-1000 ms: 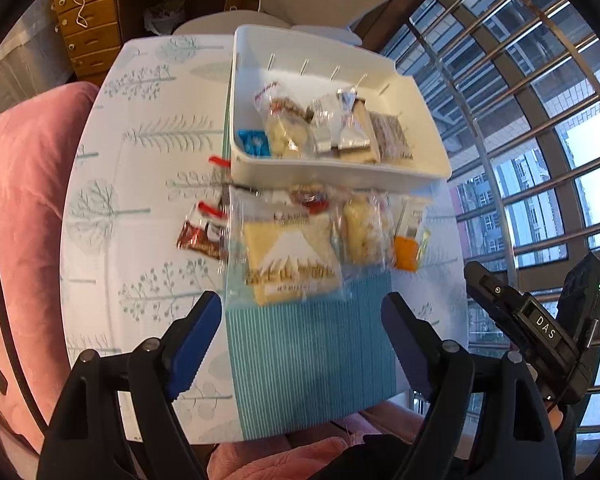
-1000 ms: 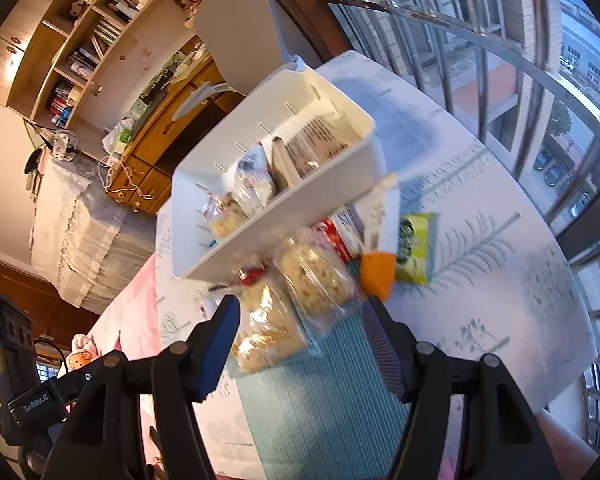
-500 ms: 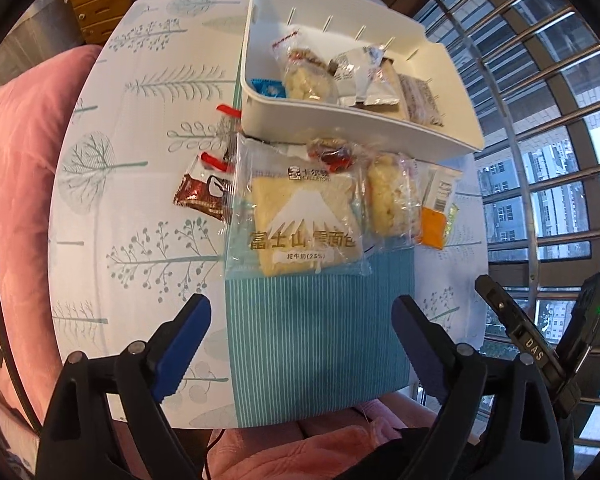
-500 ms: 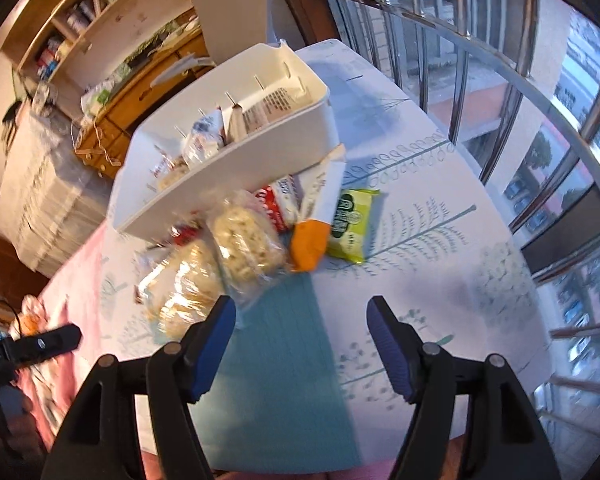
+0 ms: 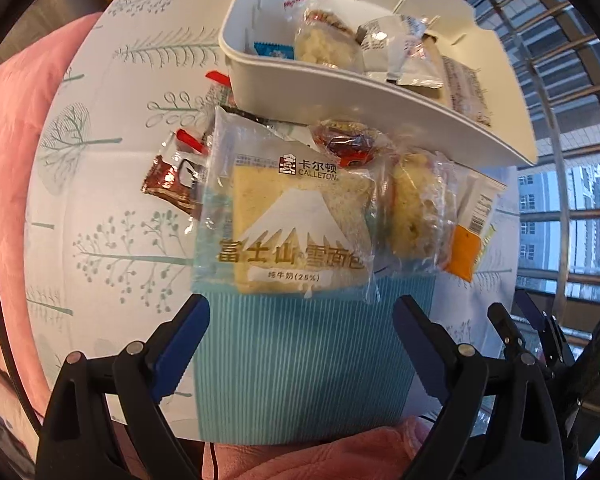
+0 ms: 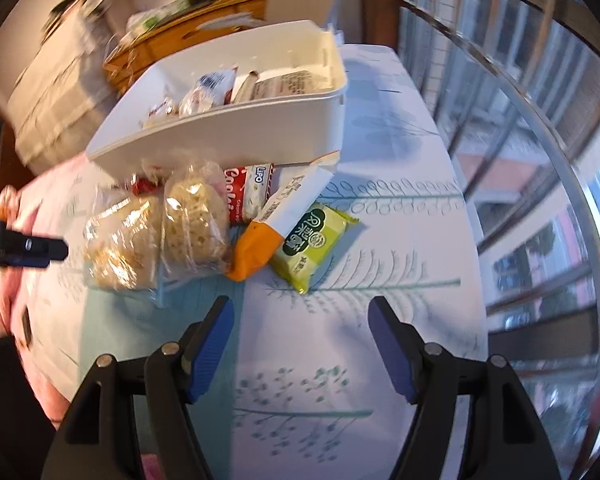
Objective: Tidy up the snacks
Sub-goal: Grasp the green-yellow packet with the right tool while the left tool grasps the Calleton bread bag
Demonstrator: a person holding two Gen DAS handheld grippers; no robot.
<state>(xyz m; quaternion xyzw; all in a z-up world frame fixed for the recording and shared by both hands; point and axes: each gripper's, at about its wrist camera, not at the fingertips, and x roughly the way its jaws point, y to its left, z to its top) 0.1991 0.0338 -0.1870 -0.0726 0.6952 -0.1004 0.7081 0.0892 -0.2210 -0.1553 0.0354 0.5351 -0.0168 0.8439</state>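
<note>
A white bin [image 5: 380, 92] holds several wrapped snacks; it also shows in the right wrist view [image 6: 236, 128]. Loose snacks lie in front of it: a big bread pack [image 5: 292, 228], a round pastry bag [image 5: 416, 216], an orange-and-white packet [image 6: 276, 224], a green packet [image 6: 312, 244], a red cookie pack [image 6: 236, 196] and a brown packet [image 5: 172, 180]. My left gripper [image 5: 302, 320] is open, just short of the bread pack. My right gripper [image 6: 302, 324] is open, just short of the green packet.
A round table with a tree-print cloth [image 5: 100, 200] carries a teal ribbed mat [image 5: 300, 360]. Pink fabric [image 5: 4, 140] lies to the left. Window bars [image 6: 540, 160] run along the right. A wooden cabinet [image 6: 204, 20] stands behind the bin.
Both grippers have moved closer to the loose snacks. The right view has swung rightwards towards the green and orange packets. Both stay open.
</note>
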